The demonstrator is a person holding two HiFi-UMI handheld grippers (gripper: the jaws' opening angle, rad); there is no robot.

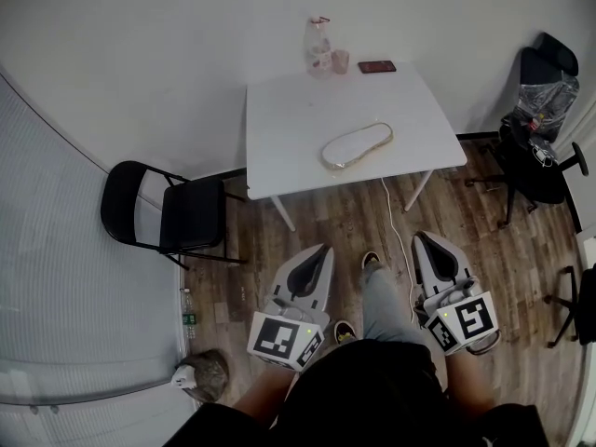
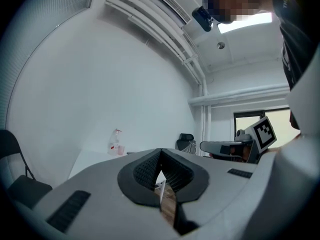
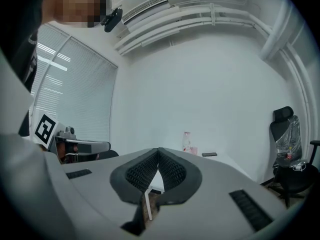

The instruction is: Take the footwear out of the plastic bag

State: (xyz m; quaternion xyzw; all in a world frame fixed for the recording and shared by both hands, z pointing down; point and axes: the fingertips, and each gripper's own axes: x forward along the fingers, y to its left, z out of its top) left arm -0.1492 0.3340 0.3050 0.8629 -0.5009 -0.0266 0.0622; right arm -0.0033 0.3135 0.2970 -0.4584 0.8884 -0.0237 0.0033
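Observation:
A pale flat piece of footwear wrapped in a clear plastic bag point(image 1: 358, 145) lies on the white table point(image 1: 279, 128), near its front edge. Both grippers hang low over the wood floor, well short of the table, and hold nothing. My left gripper point(image 1: 321, 250) is shut, its black ribbed pads point(image 2: 146, 170) meeting at the tips. My right gripper point(image 1: 425, 241) is also shut, pads point(image 3: 172, 170) touching at the tips. In the left gripper view point(image 2: 160, 151) and the right gripper view point(image 3: 158, 150) the jaws point up at the far wall; the bag is hidden there.
A plastic bottle point(image 1: 318, 47), a small cup point(image 1: 341, 60) and a dark phone point(image 1: 376, 66) stand at the table's far edge. A black folding chair point(image 1: 168, 212) is to the left, an office chair point(image 1: 540, 128) to the right. A white cable point(image 1: 396, 222) hangs to the floor.

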